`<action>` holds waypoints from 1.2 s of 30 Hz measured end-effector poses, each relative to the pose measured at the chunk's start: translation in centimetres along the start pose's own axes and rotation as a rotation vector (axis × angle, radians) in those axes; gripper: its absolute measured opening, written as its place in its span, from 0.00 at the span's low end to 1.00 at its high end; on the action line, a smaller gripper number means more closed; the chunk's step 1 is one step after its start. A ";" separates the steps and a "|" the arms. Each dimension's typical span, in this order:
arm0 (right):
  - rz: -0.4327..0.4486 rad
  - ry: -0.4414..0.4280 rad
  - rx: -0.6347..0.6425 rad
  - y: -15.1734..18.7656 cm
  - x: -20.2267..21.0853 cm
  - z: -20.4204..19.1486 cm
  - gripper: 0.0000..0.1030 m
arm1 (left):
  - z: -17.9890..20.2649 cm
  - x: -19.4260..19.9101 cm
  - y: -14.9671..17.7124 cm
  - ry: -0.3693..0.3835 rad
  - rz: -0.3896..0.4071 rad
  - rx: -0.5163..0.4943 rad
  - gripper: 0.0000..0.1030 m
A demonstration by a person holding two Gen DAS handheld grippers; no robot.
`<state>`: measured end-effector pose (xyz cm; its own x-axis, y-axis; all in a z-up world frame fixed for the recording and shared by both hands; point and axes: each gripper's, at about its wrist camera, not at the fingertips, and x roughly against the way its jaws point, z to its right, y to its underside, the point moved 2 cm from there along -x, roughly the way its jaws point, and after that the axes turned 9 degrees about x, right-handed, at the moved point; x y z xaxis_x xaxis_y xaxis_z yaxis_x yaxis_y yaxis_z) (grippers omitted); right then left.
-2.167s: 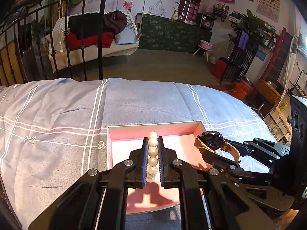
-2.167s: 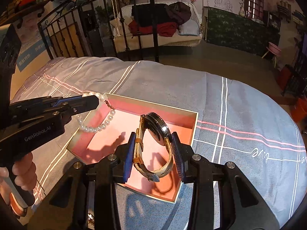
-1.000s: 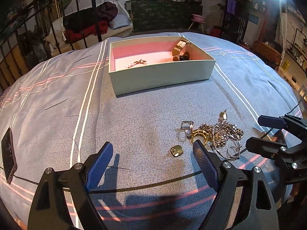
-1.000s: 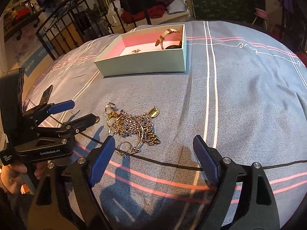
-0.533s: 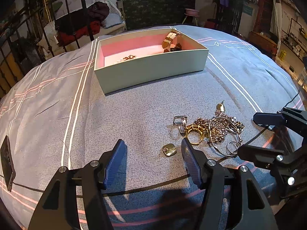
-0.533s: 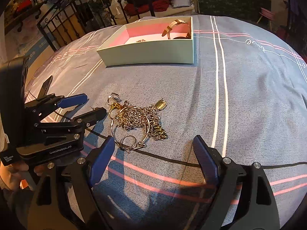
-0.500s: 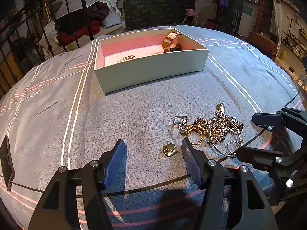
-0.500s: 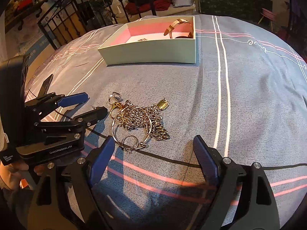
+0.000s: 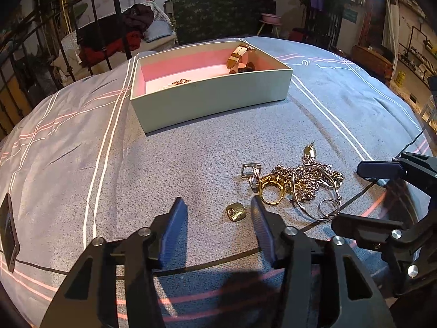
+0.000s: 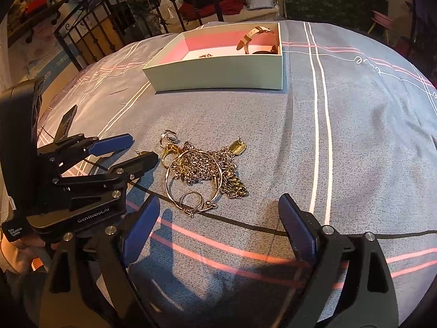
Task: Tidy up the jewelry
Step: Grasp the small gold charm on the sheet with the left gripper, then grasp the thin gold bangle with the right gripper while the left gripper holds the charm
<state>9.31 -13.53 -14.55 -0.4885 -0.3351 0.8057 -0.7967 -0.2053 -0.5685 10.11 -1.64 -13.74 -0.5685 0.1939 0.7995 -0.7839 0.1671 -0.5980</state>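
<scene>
A tangled pile of gold and silver chains, rings and a bangle [image 9: 297, 181] [image 10: 203, 169] lies on the grey striped bedspread. A small gold square earring [image 9: 236, 211] lies apart, just left of my left gripper's right fingertip. My left gripper [image 9: 217, 218] [image 10: 136, 150] is open and empty, low over the cloth left of the pile. My right gripper [image 10: 218, 224] [image 9: 363, 194] is wide open and empty, just in front of the pile. The pale box with pink lining [image 9: 215, 101] [image 10: 218, 73] sits farther back and holds a tan-strapped watch [image 9: 239, 57] [image 10: 255, 38] and a chain piece [image 9: 180, 82].
A black phone-like device [image 9: 8, 232] with a cable lies at the left edge of the bed. An iron bed frame [image 10: 123, 8] and room furniture stand beyond the bed. The bedspread [image 10: 355, 109] slopes away on all sides.
Both grippers left the pearl necklace and watch in the box and pulled back to the jewelry pile. In the last half second my left gripper's jaws narrowed and came closer to the gold earring.
</scene>
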 end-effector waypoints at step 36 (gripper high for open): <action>0.060 0.011 0.049 -1.3 0.1 0.3 0.47 | -1.5 0.1 -0.2 0.052 -0.008 0.084 0.14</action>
<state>10.45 -13.59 -13.78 -0.5390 -0.3382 0.7714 -0.7473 -0.2303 -0.6232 10.58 -0.24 -13.64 -0.5503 0.2436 0.7986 -0.8076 0.0875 -0.5832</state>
